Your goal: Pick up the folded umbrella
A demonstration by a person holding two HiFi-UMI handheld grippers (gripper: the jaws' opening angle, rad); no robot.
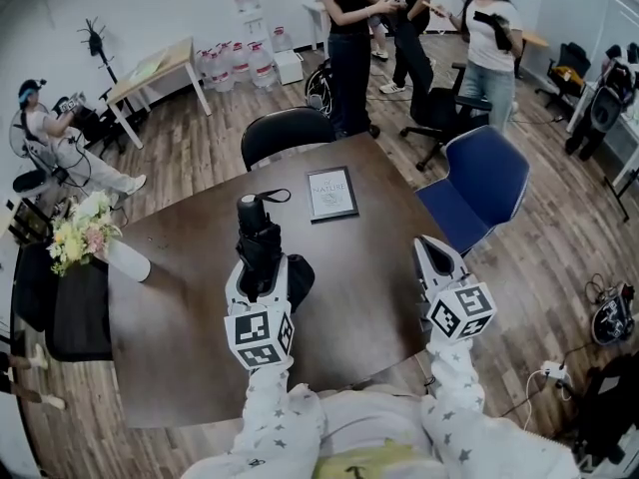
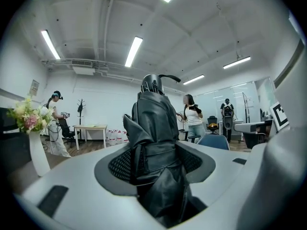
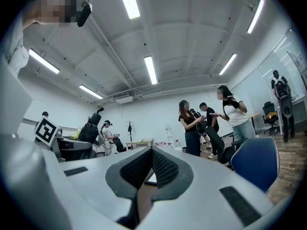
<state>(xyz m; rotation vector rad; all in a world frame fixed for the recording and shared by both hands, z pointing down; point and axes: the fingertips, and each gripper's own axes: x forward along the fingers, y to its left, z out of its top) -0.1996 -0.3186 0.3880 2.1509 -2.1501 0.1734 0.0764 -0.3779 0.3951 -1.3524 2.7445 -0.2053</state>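
The folded black umbrella (image 1: pixel 258 238) stands upright in my left gripper (image 1: pixel 262 269), lifted off the brown table (image 1: pixel 180 307). In the left gripper view the umbrella (image 2: pixel 153 128) fills the space between the jaws, and both pads press on its folded fabric; my left gripper (image 2: pixel 156 159) is shut on it. The handle end with its strap points up. My right gripper (image 1: pixel 435 250) hovers over the table's right side, apart from the umbrella. Its jaws (image 3: pixel 152 153) meet at the tips with nothing between them. From the right gripper view the umbrella (image 3: pixel 91 131) shows at the far left.
A framed book (image 1: pixel 331 193) lies on the table's far side. A white vase with flowers (image 1: pixel 88 236) stands at the left edge. A black chair (image 1: pixel 288 133) and a blue chair (image 1: pixel 481 183) flank the far end. Several people stand and sit beyond.
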